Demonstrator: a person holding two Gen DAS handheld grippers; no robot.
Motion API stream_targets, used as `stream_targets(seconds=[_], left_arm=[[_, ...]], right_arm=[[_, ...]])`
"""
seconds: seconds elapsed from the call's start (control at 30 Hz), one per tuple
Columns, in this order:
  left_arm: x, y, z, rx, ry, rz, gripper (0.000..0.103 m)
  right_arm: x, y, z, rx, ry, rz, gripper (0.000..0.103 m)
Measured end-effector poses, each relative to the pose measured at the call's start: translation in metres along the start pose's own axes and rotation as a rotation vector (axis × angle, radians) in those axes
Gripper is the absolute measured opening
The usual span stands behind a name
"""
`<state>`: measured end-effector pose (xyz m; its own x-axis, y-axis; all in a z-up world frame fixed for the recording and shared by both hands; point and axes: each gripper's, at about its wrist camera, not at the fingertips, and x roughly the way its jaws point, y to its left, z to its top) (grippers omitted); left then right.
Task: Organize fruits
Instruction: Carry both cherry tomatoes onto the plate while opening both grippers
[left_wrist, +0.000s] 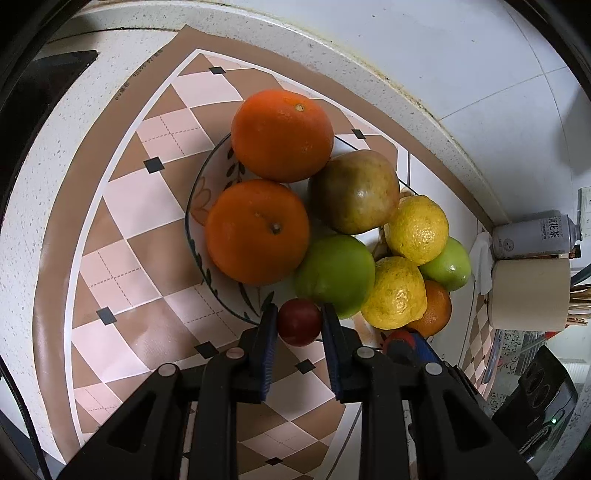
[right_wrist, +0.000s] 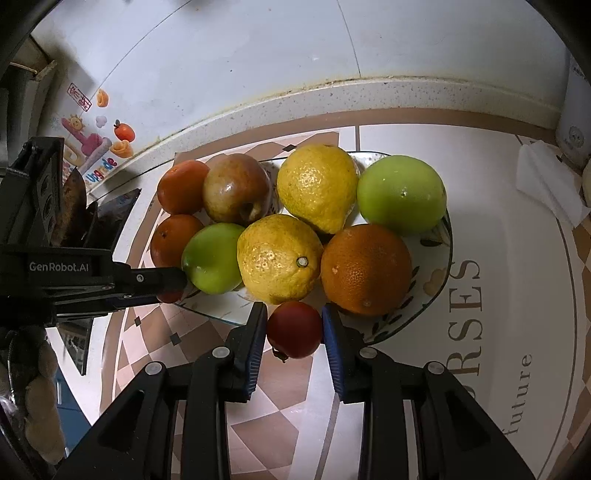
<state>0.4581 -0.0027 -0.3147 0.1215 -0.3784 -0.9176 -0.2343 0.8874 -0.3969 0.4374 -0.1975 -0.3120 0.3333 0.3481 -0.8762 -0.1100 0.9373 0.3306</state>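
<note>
Each gripper, left (left_wrist: 299, 314) and right (right_wrist: 294, 314), pinches 1 small red fruit (left_wrist: 299, 322) at the plate (right_wrist: 439, 254) rim, beside the piled fruit. Lower each slowly into a free gap; spread the jaws only once it rests, to prevent rolling.

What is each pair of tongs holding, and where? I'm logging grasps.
Left tongs: a small dark red fruit, pinched across its sides. Right tongs: a small red fruit, also gripped at its sides, beside the plate.

Speckled countertop (left_wrist: 33, 206) carries checkered mat (left_wrist: 122, 206); plate (left_wrist: 195, 206) on mat; beside it, possibly crumpled tissue (right_wrist: 546, 181).
</note>
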Motion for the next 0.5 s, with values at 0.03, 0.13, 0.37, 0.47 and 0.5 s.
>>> stream_targets(seconds=[0.03, 0.13, 0.37, 0.47, 0.5], left_arm=[[0.0, 0.001, 0.0, -0.004, 0.001, -0.001, 0.022], [0.0, 0.002, 0.0, -0.006, 0.004, 0.012, 0.026], [0.0, -0.001, -0.002, 0.012, 0.036, 0.083, 0.028], [-0.009, -0.01, -0.007, 0.062, 0.008, 0.129, 0.029], [-0.014, -0.014, -0.009, 0.085, -0.007, 0.15, 0.032]], right_arm=[[0.0, 0.0, 0.0, 0.001, -0.001, -0.001, 0.034], [-0.001, -0.002, -0.001, 0.011, 0.002, 0.004, 0.034], [-0.008, -0.001, 0.002, 0.022, 0.021, 0.016, 0.073], [-0.025, 0.0, 0.003, 0.015, -0.007, -0.001, 0.086], [-0.031, 0.0, 0.004, 0.018, -0.01, -0.011, 0.09]])
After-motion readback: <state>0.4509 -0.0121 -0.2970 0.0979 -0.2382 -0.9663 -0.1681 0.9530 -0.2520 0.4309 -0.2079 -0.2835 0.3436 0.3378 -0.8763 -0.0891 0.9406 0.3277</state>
